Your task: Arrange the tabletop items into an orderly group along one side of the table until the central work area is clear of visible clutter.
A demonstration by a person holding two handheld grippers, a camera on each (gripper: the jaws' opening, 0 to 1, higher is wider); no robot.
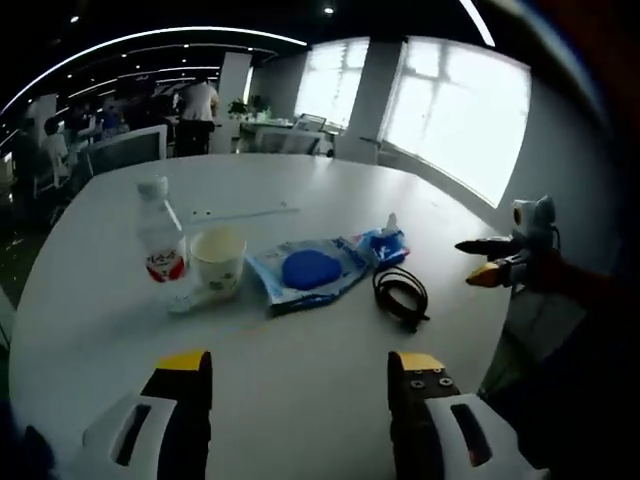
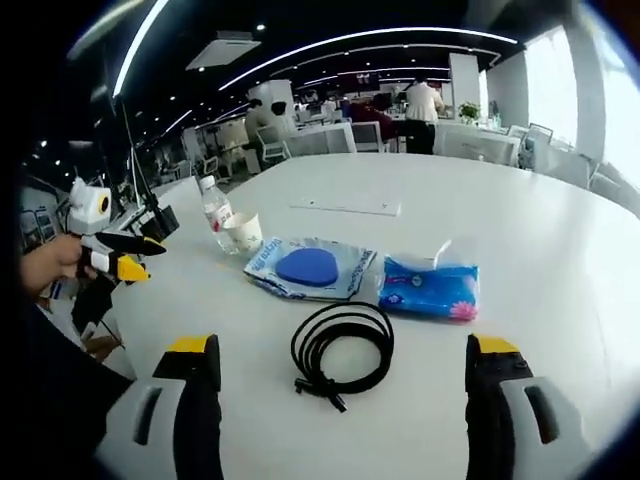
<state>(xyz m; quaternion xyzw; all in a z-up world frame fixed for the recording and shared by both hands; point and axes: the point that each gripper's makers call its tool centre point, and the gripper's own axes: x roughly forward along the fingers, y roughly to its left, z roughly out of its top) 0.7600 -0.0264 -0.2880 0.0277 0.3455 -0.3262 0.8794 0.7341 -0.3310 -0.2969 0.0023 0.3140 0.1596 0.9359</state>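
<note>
Bottle [image 1: 160,235], cup [image 1: 217,262], pouch [image 1: 308,270], tissue pack [image 2: 431,288], and cable [image 2: 342,350] lie mid-counter [image 1: 300,390], unsorted; both grippers' fingers spread, empty.

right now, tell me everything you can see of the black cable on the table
The black cable is a thin, rubbery-looking cord wound into a loose coil of several loops, lying flat on the white table. Its ends bunch together at one side of the coil, towards the right hand-held gripper, whose jaws stand wide apart and clear of it. It lies just short of the clear packet with the blue disc and the blue tissue pack. Nothing grips it.
</note>
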